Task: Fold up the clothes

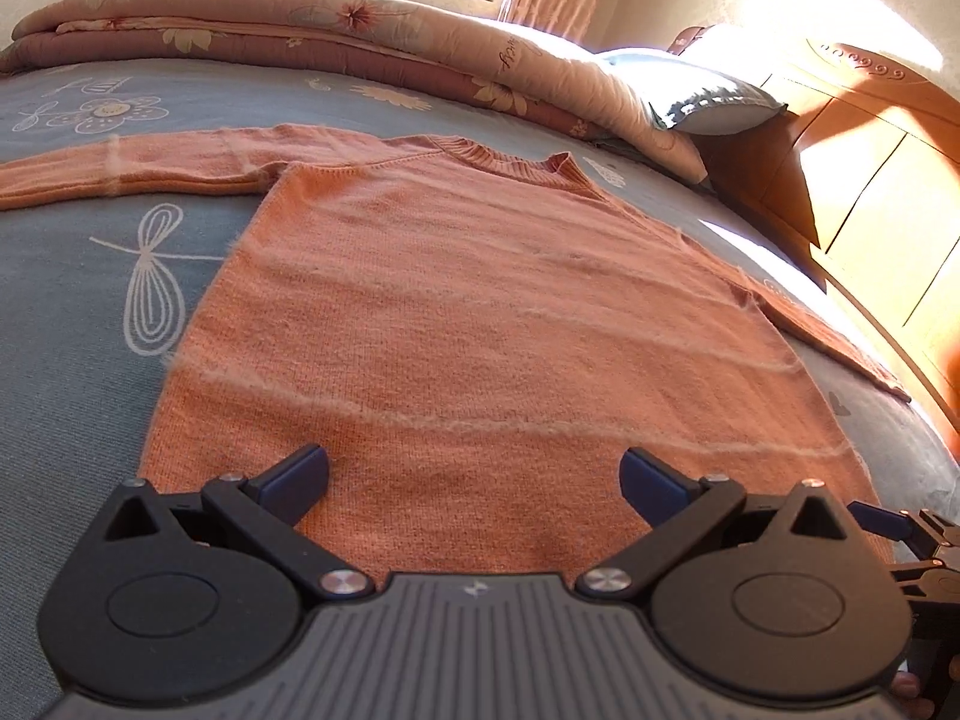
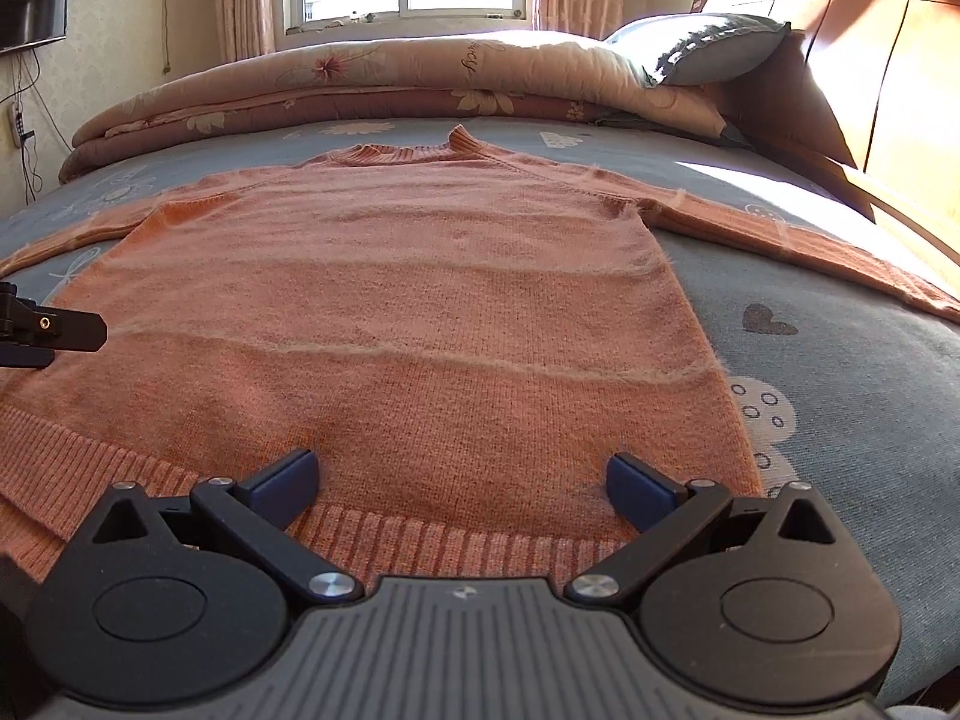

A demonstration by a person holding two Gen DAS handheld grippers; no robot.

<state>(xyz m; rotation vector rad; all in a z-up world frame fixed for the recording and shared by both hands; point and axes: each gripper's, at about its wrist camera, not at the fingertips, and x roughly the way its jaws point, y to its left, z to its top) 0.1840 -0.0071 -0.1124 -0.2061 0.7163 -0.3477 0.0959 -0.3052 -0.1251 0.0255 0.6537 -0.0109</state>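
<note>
While flat, sweater (image 2: 384,312) lengthwise (collar (image 2: 414,151) toward window, seemingly), sleeves outstretched.

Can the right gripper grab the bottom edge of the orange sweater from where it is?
Probably yes. The right gripper is open and sits right over the ribbed bottom edge of the orange sweater, which lies flat on the bed. Nothing lies between them.
</note>
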